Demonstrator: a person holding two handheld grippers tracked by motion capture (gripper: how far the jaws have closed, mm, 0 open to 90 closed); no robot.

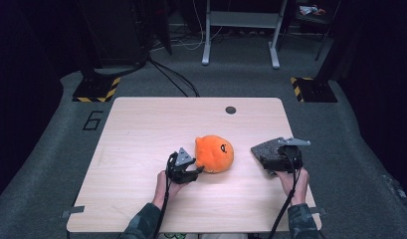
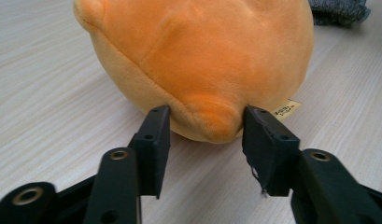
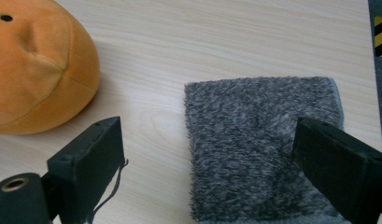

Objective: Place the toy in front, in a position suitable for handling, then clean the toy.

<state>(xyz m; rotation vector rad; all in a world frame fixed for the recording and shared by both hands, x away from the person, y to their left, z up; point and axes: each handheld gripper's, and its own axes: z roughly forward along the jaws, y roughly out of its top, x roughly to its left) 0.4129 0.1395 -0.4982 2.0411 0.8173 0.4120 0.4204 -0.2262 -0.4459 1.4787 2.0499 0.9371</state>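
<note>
An orange plush toy (image 1: pixel 214 153) lies near the middle of the wooden table (image 1: pixel 141 129). My left gripper (image 1: pixel 196 171) is at its near left side. In the left gripper view my left gripper (image 2: pixel 207 112) stands open, its jaws on either side of a small nub at the base of the plush toy (image 2: pixel 202 51), close to it without visibly squeezing it. A grey fuzzy cloth (image 1: pixel 265 148) lies flat to the right of the plush. My right gripper (image 1: pixel 276 158) hovers over it, and the right gripper view shows this gripper (image 3: pixel 207 126) wide open above the cloth (image 3: pixel 258 149).
A small dark round hole (image 1: pixel 231 110) sits near the table's far edge. Yellow-and-black striped base plates (image 1: pixel 96 89) and white desk legs (image 1: pixel 207 40) stand on the grey floor beyond the table. The cloth lies close to the table's right edge.
</note>
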